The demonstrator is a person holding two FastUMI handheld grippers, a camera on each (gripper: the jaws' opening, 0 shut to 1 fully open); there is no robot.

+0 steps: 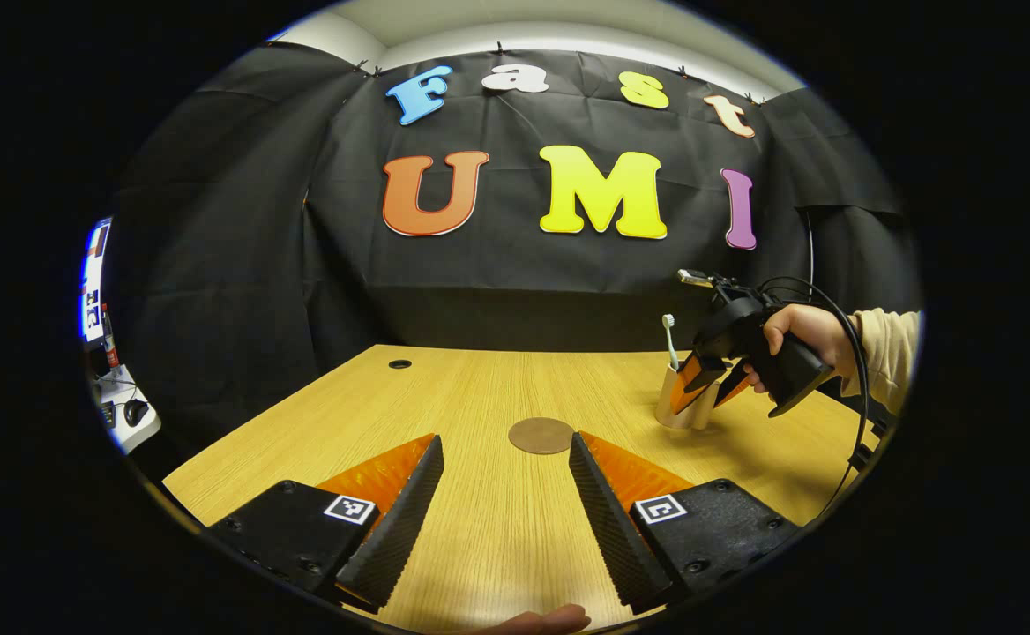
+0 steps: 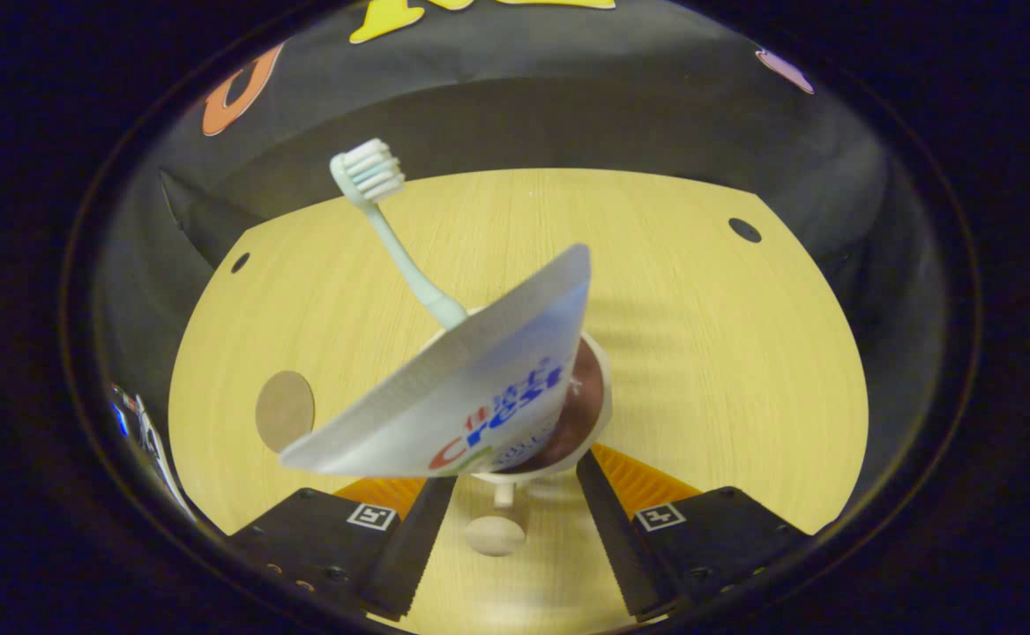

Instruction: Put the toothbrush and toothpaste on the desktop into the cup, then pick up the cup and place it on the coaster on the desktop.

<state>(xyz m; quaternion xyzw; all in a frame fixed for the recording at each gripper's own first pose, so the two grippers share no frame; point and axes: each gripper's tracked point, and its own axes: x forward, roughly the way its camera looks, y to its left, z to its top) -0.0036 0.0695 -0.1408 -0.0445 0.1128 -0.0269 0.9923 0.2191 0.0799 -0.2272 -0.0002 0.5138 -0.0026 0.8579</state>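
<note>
Your right gripper (image 2: 504, 520) is spread wide, a finger on either side of the cup (image 2: 601, 397), pinching nothing. The toothpaste (image 2: 471, 388) stands in it, crimped end up; the toothbrush (image 2: 391, 238) leans bristles-up toward the far left. Your left gripper (image 1: 504, 511) hovers spread, empty, over the desktop (image 1: 480, 388), the coaster (image 1: 541, 435) just beyond its tips.

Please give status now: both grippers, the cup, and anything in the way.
Left gripper open, idle. Right gripper open around cup. Toothbrush and toothpaste inside. Coaster free.

Pale mint toothbrush (image 2: 396, 242), white toothpaste (image 2: 471, 388) with blue-red lettering, brown coaster (image 1: 541, 436), wood-grain desktop (image 1: 480, 388).
</note>
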